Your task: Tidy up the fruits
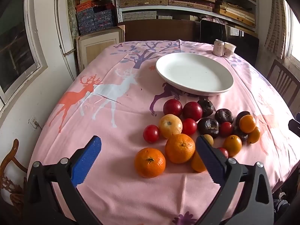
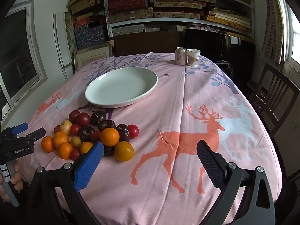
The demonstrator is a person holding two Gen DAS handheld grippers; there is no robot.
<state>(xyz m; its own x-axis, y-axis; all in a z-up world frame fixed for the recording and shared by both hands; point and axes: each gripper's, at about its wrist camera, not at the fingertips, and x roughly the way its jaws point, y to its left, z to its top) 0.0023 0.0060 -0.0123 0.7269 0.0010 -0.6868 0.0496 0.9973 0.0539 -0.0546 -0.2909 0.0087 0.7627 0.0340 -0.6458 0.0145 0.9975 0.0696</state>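
The left gripper [image 1: 148, 150] is hovering with its ribbed blue and black pads spread wide and nothing between them, framing the nearest mandarins [image 1: 150, 162] at the fruit pile's near edge. The right gripper [image 2: 150, 153] is likewise gaping apart over bare cloth, just right of the pile [image 2: 97, 133]. Both are hanging over a soft pink tablecloth [image 2: 187, 196] printed with deer and trees, creased down its middle. The fruit is sitting in a loose cluster stretching left to right: glossy red plums, wrinkled dark passion fruits, dimpled oranges, one pale yellow fruit. Beyond it a smooth white oval plate [image 1: 195, 74] is lying flat. A can [image 2: 181, 56] and paper cup [image 2: 193, 57] are standing touching at the far edge. Shelves of stacked boxes [image 2: 168, 5] are filling the back wall.
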